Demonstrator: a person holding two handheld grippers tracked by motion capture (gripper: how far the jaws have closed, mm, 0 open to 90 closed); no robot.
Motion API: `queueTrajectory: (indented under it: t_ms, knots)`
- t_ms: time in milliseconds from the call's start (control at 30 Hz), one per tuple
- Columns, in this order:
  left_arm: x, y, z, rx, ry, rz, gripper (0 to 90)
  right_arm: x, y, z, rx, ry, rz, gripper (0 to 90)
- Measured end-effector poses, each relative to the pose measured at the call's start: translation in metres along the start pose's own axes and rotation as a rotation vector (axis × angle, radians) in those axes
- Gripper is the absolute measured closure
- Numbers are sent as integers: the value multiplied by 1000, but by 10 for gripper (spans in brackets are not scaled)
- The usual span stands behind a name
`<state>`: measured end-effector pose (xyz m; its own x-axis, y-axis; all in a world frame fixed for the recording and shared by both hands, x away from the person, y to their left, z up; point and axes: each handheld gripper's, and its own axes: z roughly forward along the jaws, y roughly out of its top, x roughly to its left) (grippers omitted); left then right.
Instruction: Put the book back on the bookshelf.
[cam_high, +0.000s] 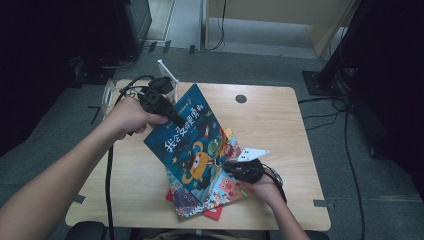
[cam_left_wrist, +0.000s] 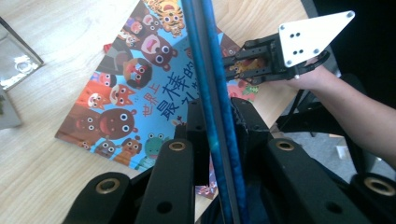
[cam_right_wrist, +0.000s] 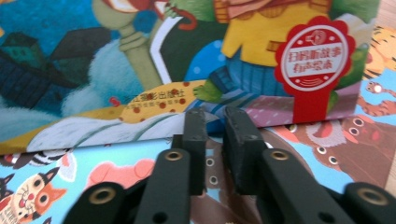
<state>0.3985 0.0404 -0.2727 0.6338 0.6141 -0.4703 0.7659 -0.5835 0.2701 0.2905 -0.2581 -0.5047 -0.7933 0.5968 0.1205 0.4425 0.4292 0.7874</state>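
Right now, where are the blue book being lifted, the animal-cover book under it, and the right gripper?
blue book (cam_high: 187, 135), high view, middle of its front cover.
animal-cover book (cam_left_wrist: 116, 107), left gripper view, on the bear faces of its cover.
right gripper (cam_high: 227, 165), high view, at the tips of its jaws.

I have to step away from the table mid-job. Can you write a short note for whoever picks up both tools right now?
Left tool: shut on the edge of the blue picture book, holding it tilted up off the stack.
Right tool: jaws close together with nothing between them, at the lifted book's lower edge, over the animal-cover book.
Things: the remaining books lie stacked near the front of the wooden table, a red one at the bottom.
Done: top book gripped and raised.
Left: probably carry it clear and set it down; where it goes isn't visible.
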Motion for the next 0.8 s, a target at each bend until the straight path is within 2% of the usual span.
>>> queueTrajectory:
  t_ms: [67, 100, 133, 267, 367, 567, 633, 800]
  knots:
    - [1, -2, -1, -1, -5, 10, 796, 2, 0, 0, 3, 4, -24, 671]
    - [1, -2, -1, -1, -5, 10, 799, 2, 0, 0, 3, 4, -24, 671]
    - [4, -4, -4, 4, -18, -10, 808, 5, 0, 0, 9, 3, -57, 607]
    - [10, -8, -13, -12, -36, -18, 832, 7, 0, 0, 10, 4, -67, 555]
    - [11, -12, -19, -1, -16, -9, 833, 7, -1, 0, 8, 3, -60, 534]
    - [15, -19, -34, -32, 21, -19, 832, 8, 0, 0, 11, -5, -54, 523]
    - [16, -22, -40, -44, 31, -22, 831, 7, 0, 0, 8, -4, -43, 527]
    - [21, -30, -52, -72, 26, -46, 831, -1, 0, -1, -4, -34, 59, 514]
